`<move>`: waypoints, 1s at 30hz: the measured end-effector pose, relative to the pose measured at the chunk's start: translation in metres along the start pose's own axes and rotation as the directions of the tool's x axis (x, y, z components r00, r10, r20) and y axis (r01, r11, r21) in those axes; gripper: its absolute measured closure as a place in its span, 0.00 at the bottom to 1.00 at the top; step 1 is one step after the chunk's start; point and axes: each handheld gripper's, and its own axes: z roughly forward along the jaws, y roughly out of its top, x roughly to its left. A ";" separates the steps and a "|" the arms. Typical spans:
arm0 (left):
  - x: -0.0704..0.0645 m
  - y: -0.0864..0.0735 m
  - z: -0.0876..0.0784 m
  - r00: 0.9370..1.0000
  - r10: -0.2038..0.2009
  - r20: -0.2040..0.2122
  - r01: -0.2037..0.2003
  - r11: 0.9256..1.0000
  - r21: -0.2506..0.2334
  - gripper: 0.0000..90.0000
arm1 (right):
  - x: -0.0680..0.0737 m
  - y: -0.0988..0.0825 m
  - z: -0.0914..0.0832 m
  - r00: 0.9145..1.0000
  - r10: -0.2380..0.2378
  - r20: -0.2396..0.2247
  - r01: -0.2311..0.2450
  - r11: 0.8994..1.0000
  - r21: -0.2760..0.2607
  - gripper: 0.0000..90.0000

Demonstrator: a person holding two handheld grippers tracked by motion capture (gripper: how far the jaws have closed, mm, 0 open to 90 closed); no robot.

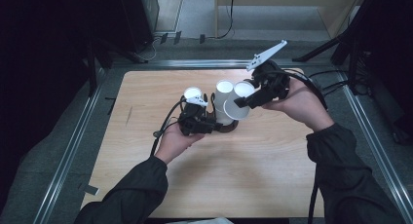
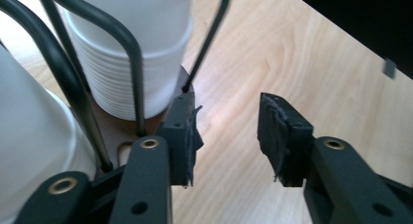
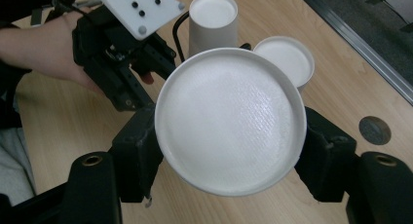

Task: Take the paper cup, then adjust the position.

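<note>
A black wire cup rack (image 2: 131,53) on a round wooden base (image 1: 229,129) stands mid-table. In it a stack of white paper cups (image 1: 224,95) (image 2: 136,63) sits rims down, and a second white cup (image 1: 193,93) (image 2: 29,136) stands to its left. My left gripper (image 1: 209,122) (image 2: 229,136) is open at the foot of the rack, its left jaw beside the base, with bare table between the jaws. My right gripper (image 1: 246,103) (image 3: 229,151) is shut on a single white cup (image 1: 241,100) (image 3: 231,119), held tilted beside the top of the stack with its bottom toward the camera.
The wooden table (image 1: 253,175) has metal rails (image 1: 73,146) along both sides and the far edge. A small dark round disc (image 3: 374,130) lies on the table near the right gripper. Cables trail from both grippers, and dark equipment stands beyond the far edge.
</note>
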 end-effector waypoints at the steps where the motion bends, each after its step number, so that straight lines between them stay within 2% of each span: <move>1: 0.000 -0.001 -0.001 1.000 0.010 0.008 -0.010 1.000 0.014 0.62 | 0.001 -0.004 0.001 1.000 0.000 -0.005 0.000 1.000 -0.002 0.37; 5: -0.003 -0.008 -0.003 0.998 0.035 0.054 -0.036 0.999 0.021 0.58 | 0.005 -0.017 0.004 1.000 -0.003 -0.021 0.003 1.000 -0.001 0.37; 9: -0.006 -0.014 -0.008 0.995 0.072 0.070 -0.074 0.997 0.020 0.55 | 0.011 -0.027 0.008 0.999 -0.030 -0.031 0.030 1.000 0.008 0.37; 14: -0.011 -0.024 -0.013 0.986 0.144 0.086 -0.147 0.989 0.025 0.49 | 0.019 -0.041 0.018 0.998 -0.041 -0.046 0.041 0.999 0.002 0.37; 18: -0.008 -0.031 -0.015 0.982 0.150 0.113 -0.152 0.988 0.014 0.44 | 0.023 -0.052 0.028 0.997 -0.043 -0.065 0.043 0.999 0.005 0.37; 26: -0.002 -0.046 -0.020 0.979 0.155 0.136 -0.156 0.988 0.002 0.38 | 0.031 -0.067 0.049 0.993 -0.050 -0.108 0.052 0.999 0.015 0.37; 28: 0.000 -0.048 -0.021 0.981 0.155 0.114 -0.156 0.988 0.001 0.35 | 0.032 -0.072 0.055 0.992 -0.057 -0.111 0.059 0.998 0.014 0.36; 30: 0.002 -0.050 -0.022 0.982 0.141 0.123 -0.141 0.990 -0.011 0.35 | 0.031 -0.077 0.063 0.991 -0.043 -0.125 0.043 0.999 -0.003 0.36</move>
